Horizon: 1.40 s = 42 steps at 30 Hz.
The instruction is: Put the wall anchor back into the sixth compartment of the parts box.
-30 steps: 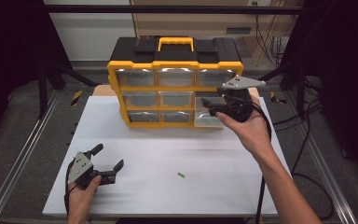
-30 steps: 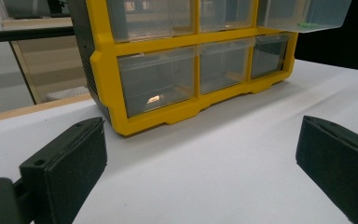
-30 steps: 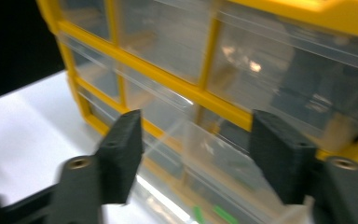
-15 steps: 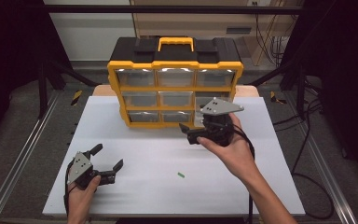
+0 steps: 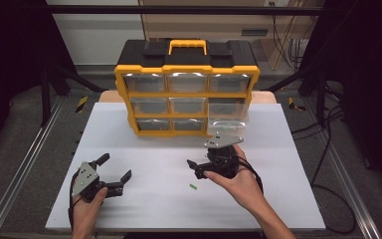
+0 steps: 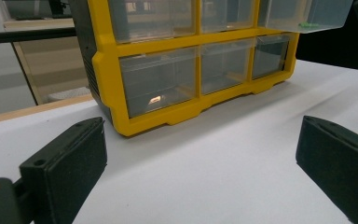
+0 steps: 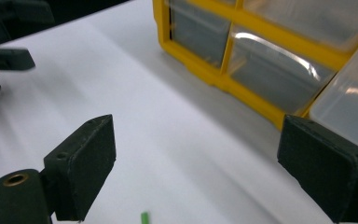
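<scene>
Now, status entry. The yellow organizer (image 5: 186, 99) stands upright at the far edge of the white table (image 5: 288, 199), and its middle-row drawer (image 5: 228, 115) on the right is pulled out toward me. In the left gripper view that drawer (image 6: 303, 14) holds a small green bit near its front wall. A second green piece (image 5: 193, 187) lies loose on the table, well in front of the organizer.

Judgement on progress: the drawer is open and at least one piece is inside it, so the opening step looks done. The piece on the table is not yet picked up and the drawer not yet shut; I read those as what is left.

Pose. My right gripper (image 5: 199, 168) sits low over the table, just beyond the loose piece and slightly right of it, jaws pointing left and a little toward me. They have just been opening and now stand wide with nothing between them; in the right gripper view the green piece (image 7: 144, 218) shows at the bottom edge, between the two pads but untouched. My left gripper (image 5: 113, 174) rests on the table at my near left, jaws spread, holding nothing, aimed toward the organizer's lower left corner.
</scene>
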Available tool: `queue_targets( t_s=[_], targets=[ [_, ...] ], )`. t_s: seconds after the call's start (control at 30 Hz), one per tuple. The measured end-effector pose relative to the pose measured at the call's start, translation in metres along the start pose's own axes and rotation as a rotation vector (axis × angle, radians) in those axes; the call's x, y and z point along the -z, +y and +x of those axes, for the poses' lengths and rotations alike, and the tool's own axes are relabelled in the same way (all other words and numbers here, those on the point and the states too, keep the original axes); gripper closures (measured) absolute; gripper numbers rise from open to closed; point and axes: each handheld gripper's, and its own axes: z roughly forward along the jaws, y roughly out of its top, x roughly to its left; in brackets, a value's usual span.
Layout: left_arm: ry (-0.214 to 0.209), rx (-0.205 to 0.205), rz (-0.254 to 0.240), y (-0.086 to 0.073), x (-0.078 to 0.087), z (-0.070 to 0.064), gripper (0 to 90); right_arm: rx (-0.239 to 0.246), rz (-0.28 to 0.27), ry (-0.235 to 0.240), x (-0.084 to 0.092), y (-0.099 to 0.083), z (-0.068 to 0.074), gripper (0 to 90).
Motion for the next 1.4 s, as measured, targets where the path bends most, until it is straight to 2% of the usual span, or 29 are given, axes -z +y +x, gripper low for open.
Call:
queue_targets(
  t_s=[0.17,0.33,0.87,1.03,1.4],
  targets=[
    [0.001,0.002,-0.001,0.000,0.000,0.000,1.5,-0.027,0.036,0.012,-0.006,-0.017,0.001,12.0],
    [0.000,0.001,0.000,0.000,0.000,0.000,1.5,-0.033,0.083,0.026,-0.012,-0.030,0.003,12.5],
    [0.003,0.002,-0.002,0.000,0.001,0.001,1.5,-0.046,0.220,0.035,-0.023,-0.059,0.005,17.2],
    [0.005,0.002,0.000,0.000,0.001,0.001,1.4,-0.038,0.249,0.052,-0.025,-0.066,0.007,25.5],
    [0.004,-0.001,0.002,0.000,0.000,0.001,1.5,-0.036,0.254,0.084,-0.036,-0.076,0.013,47.3]
  ],
)
